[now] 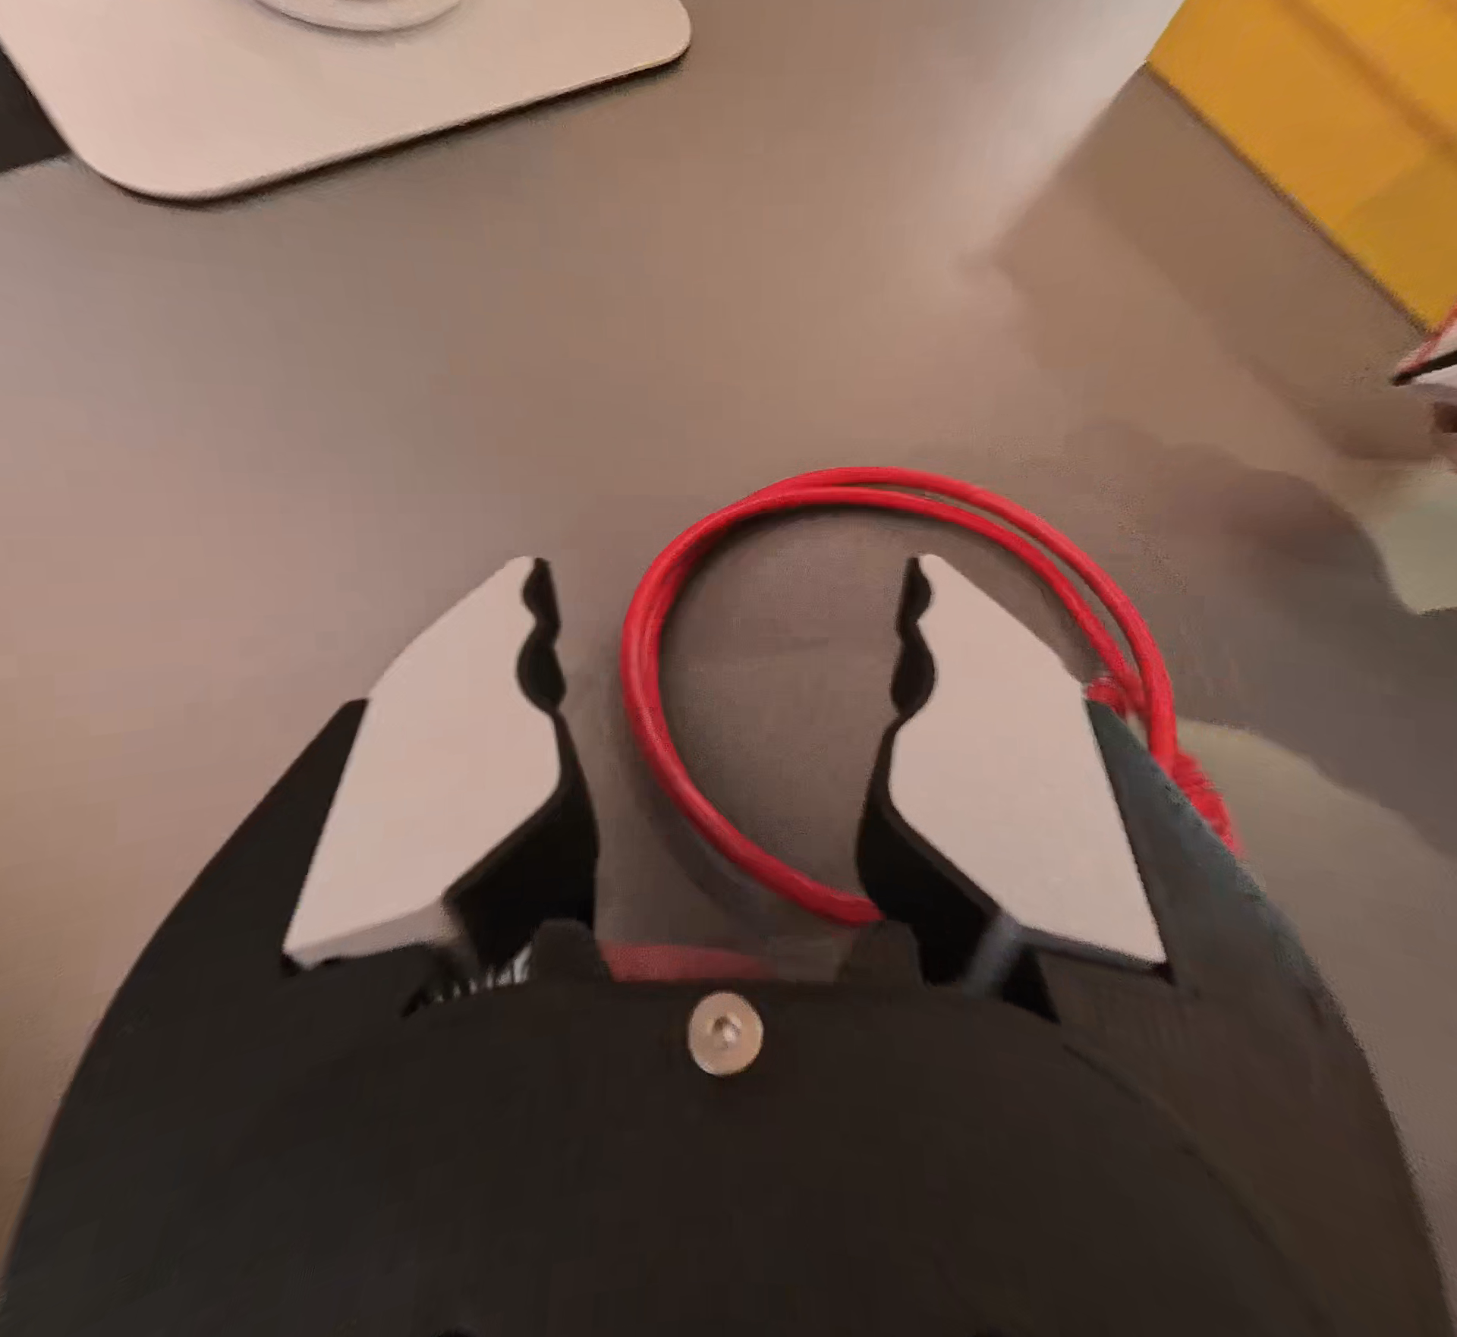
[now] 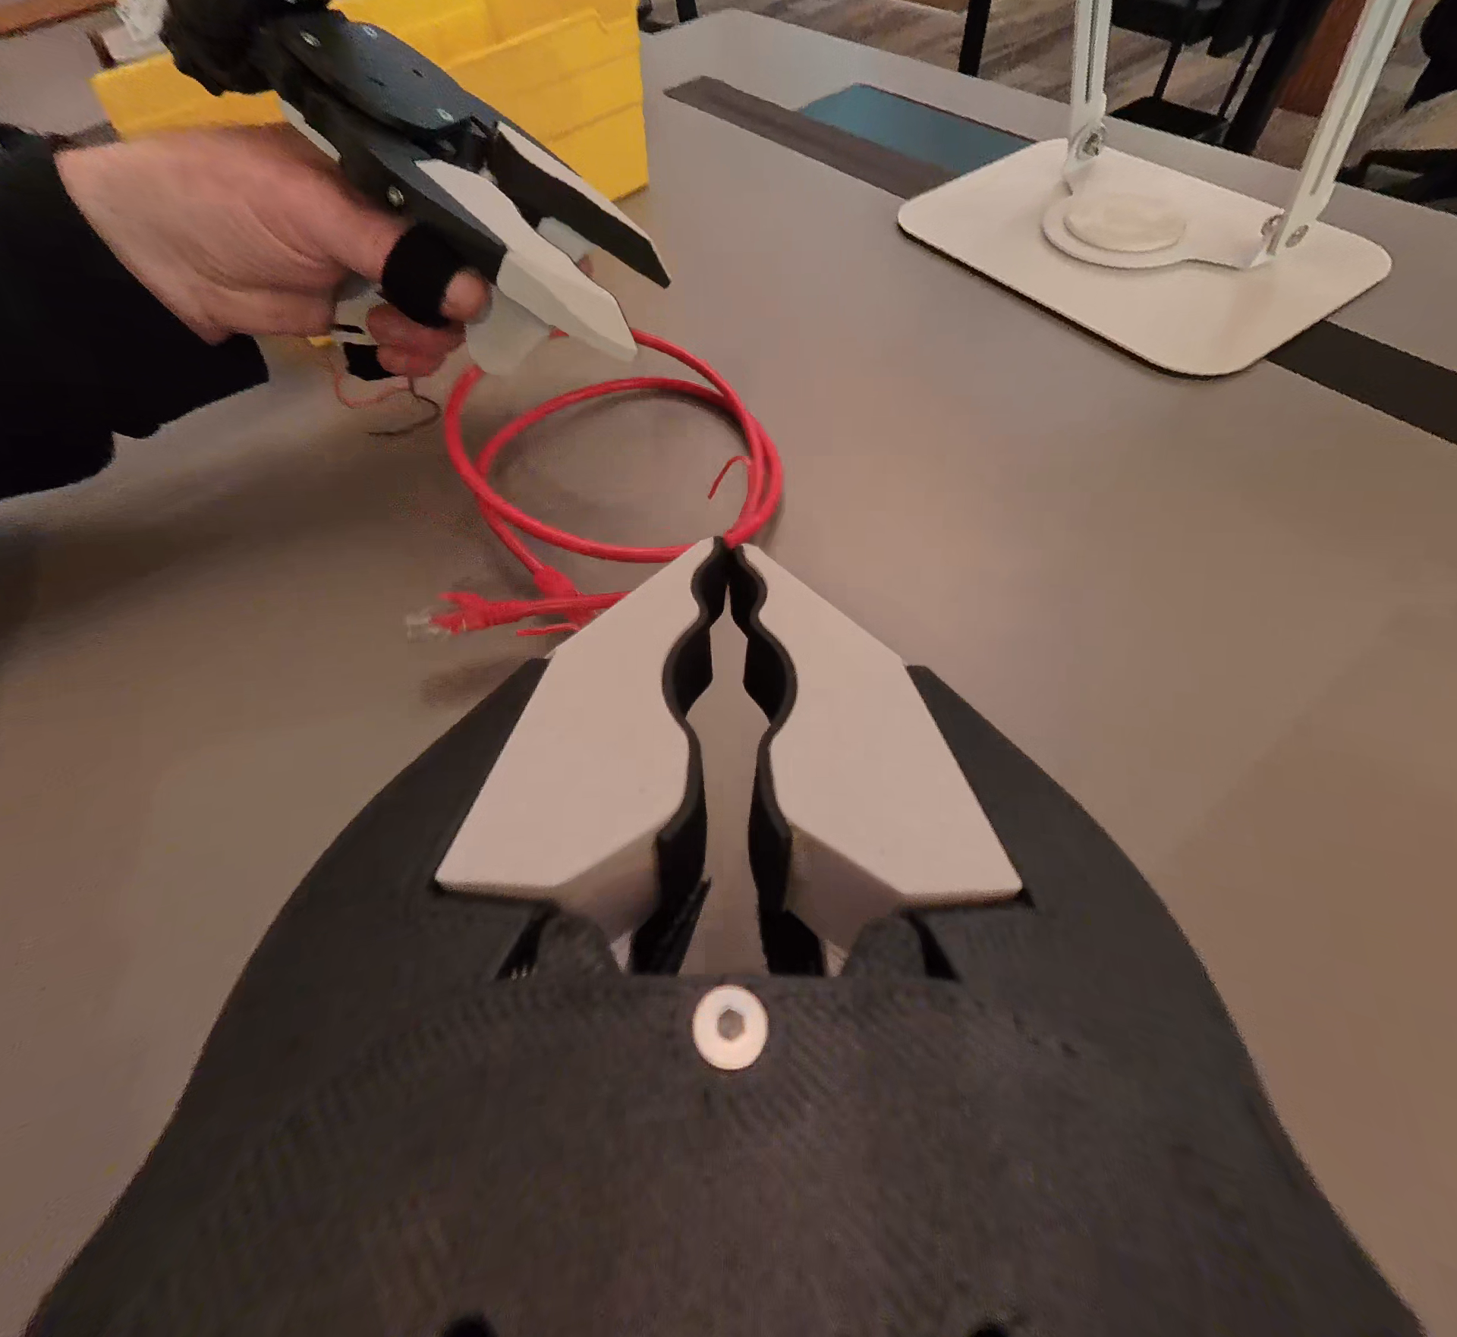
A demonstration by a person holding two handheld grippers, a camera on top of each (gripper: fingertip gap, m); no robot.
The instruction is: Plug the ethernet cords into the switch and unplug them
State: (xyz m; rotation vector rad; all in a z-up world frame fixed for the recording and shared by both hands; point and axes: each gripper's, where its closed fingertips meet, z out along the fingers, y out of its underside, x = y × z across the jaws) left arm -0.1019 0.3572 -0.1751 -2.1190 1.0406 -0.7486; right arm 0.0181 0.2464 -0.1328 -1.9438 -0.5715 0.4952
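Note:
A red ethernet cord point(image 2: 615, 550) lies coiled on the grey-brown table point(image 2: 1025, 590), its clear plugs point(image 2: 430, 623) pointing left. My right gripper point(image 2: 721, 550) is shut, its tips pinching the coil at its near side, where a thin red tie end point(image 2: 729, 467) sticks up. My left gripper point(image 2: 646, 314), held by a hand point(image 2: 221, 235), is open and hovers over the far-left side of the coil. In the left wrist view the left gripper point(image 1: 729, 566) is open above the table with the red loop point(image 1: 654, 668) running between its fingers. No switch is in view.
A yellow bin point(image 2: 552, 61) stands at the back left of the table and shows in the left wrist view point(image 1: 1324, 77). A white stand base point(image 2: 1143, 290) sits at the back right, also in the left wrist view point(image 1: 355, 61). A dark strip point(image 2: 828, 124) crosses the table.

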